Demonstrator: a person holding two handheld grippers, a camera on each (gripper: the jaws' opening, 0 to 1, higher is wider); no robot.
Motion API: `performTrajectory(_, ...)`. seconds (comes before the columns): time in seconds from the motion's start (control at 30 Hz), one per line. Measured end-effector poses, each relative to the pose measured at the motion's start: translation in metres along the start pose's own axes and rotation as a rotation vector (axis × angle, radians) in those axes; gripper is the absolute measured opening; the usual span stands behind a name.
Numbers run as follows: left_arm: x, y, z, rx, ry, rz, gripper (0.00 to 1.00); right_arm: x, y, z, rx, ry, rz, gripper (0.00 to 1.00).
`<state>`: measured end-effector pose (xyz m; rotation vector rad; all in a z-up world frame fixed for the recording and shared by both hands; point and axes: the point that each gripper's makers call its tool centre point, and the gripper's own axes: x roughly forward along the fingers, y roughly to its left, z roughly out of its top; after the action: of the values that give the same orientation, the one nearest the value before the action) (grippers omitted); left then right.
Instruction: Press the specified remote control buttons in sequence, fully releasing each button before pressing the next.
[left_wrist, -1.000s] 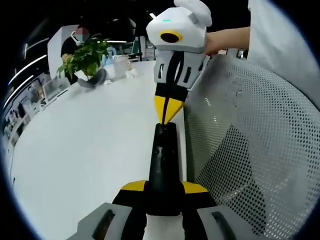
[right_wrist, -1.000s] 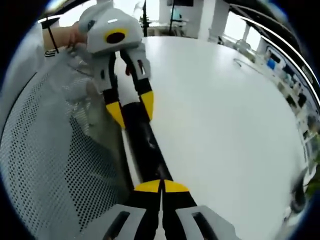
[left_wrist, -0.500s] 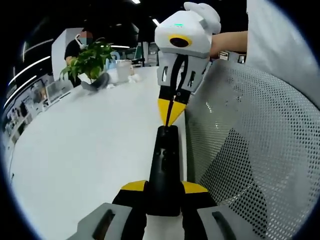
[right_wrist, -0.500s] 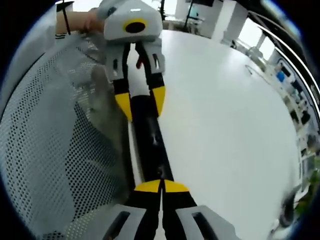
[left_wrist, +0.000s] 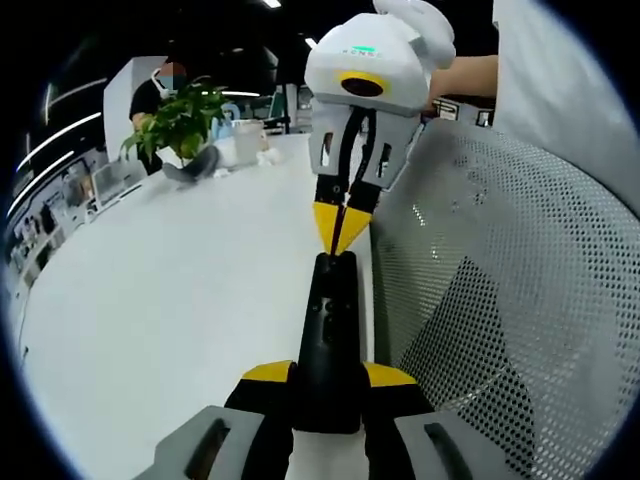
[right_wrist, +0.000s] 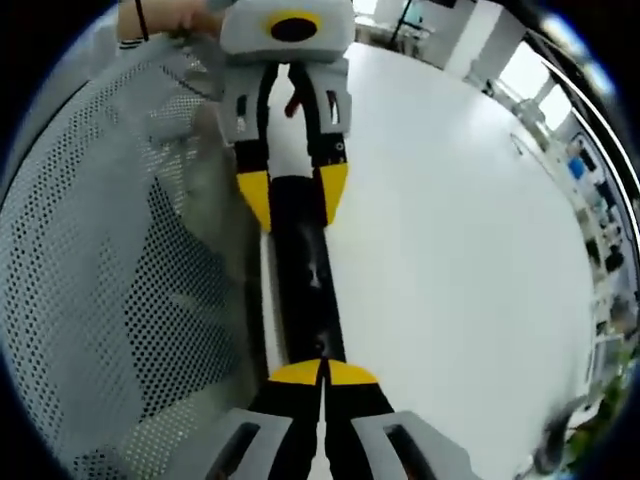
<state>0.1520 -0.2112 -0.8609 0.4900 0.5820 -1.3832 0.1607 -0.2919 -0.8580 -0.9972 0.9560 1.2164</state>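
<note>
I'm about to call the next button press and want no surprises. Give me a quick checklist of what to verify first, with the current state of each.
1. Remote control held firmly: ok. The left gripper is shut on its near end, one yellow tip on each side.
2. Right gripper shut into a pressing point: ok, its yellow tips are together.
3. Tip lined up over the remote: ok, it sits at the far end of the remote.
4. Previous button fully released: cannot tell; neither view shows whether the tip is touching or just above.
5. Which button lies under the tip: cannot tell, the buttons are too dark to read.
6. Remote over the white table, next to the mesh chair back: ok.
</note>
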Motion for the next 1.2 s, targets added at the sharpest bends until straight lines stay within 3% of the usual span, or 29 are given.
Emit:
performTrajectory(0.17, 0.001, 0.000, 0.000, -0.002, 0.000, 0.001, 0.25, -0.001, -0.001, 0.000, 0.199, -0.077, 0.056, 0.00)
performTrajectory(0.27, 0.001, 0.000, 0.000, -0.001, 0.000, 0.001, 0.25, -0.003, 0.000, -0.002, 0.158, -0.117, 0.051, 0.00)
performTrajectory(0.37, 0.000, 0.000, 0.000, -0.001, -0.001, 0.001, 0.25, -0.003, 0.000, 0.000, 0.172, -0.180, 0.040, 0.00)
performTrajectory(0.5, 0.001, 0.000, 0.000, -0.002, -0.001, 0.002, 0.25, -0.005, -0.002, 0.001, 0.347, -0.294, 0.062, 0.00)
performTrajectory(0.8, 0.000, 0.000, 0.001, -0.003, -0.003, 0.004, 0.25, -0.006, 0.004, 0.011, 0.278, -0.288, 0.058, 0.00)
performTrajectory(1.2, 0.000, 0.000, 0.002, -0.005, -0.007, 0.002, 0.25, -0.003, 0.004, 0.012, 0.178, -0.227, 0.050, 0.00)
